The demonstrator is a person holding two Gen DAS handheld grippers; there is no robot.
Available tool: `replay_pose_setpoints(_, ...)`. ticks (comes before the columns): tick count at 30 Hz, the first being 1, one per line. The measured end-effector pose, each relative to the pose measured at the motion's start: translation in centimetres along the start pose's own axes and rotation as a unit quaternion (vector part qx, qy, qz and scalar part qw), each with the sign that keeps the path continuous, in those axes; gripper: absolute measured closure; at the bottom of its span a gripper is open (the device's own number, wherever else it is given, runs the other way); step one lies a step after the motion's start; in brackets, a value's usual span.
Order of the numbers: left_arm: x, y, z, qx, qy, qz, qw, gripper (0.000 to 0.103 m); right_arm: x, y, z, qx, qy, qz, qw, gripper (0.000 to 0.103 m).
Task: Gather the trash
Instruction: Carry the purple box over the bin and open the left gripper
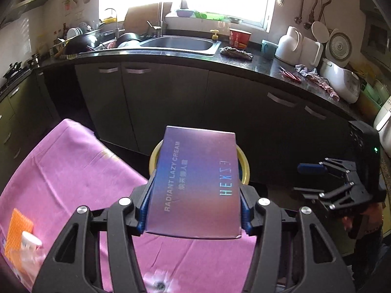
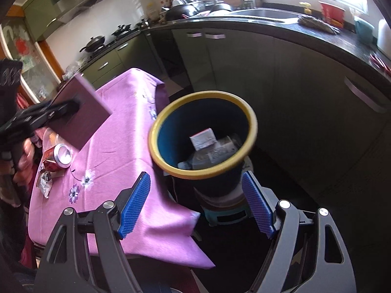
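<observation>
Above bin [image 2: 202, 172], left gripper [image 1: 194, 210] clamping box [image 1: 195, 183], perhaps cardboard

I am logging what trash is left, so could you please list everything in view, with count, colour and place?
cream box: one, purple-blue, held in the left gripper above the table.
bin: one, dark with a yellow rim, beside the table; trash already inside.
soda can: one, red and silver, lying on the tablecloth.
wrappers: a few, silvery, by the can.
orange packet: one, at the table's near left.
tablecloth: one, pink with flowers, covering the table.
sink: one, steel, in the dark counter under the window.
rice cooker: one, white, right on the counter.
left gripper: black, blue fingers, shut on the box.
right gripper: open, empty, near the bin.
</observation>
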State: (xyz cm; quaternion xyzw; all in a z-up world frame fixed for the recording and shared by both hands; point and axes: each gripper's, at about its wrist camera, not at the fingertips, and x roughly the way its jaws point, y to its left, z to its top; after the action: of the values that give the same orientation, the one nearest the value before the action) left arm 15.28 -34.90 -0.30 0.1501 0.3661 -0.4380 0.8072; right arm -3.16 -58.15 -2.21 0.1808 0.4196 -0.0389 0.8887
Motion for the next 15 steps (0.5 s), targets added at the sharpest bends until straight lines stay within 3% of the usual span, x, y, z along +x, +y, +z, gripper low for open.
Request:
replay_pose_setpoints(6, 9.4, -1.5, 3.7, -0.007, 0.041, -0.002, 0.9991, 0.048, -0.1, -3.2, -1.1, 0.028, 0.009, -0.006, 1.000, 0.026)
replay_pose_setpoints(9, 12.4, -1.4, 4.3, -0.022, 0.055, 0.009, 0.9982, 0.036, 0.2, -3.9, -1.4, 0.033, 0.015, -0.005, 0.999, 0.026)
replay_pose_setpoints(12, 12.6, -1.3, 4.4, -0.043, 0.055, -0.002, 0.9976, 0.033, 0.5, -4.0, -1.5, 0.031, 0.019, -0.003, 0.999, 0.026)
replay_pose_setpoints(15, 10.0, -0.8, 3.8, -0.043, 0.036, 0.002, 0.9984, 0.029, 0.9, -3.5, -1.3, 0.026, 0.022, 0.000, 0.999, 0.026)
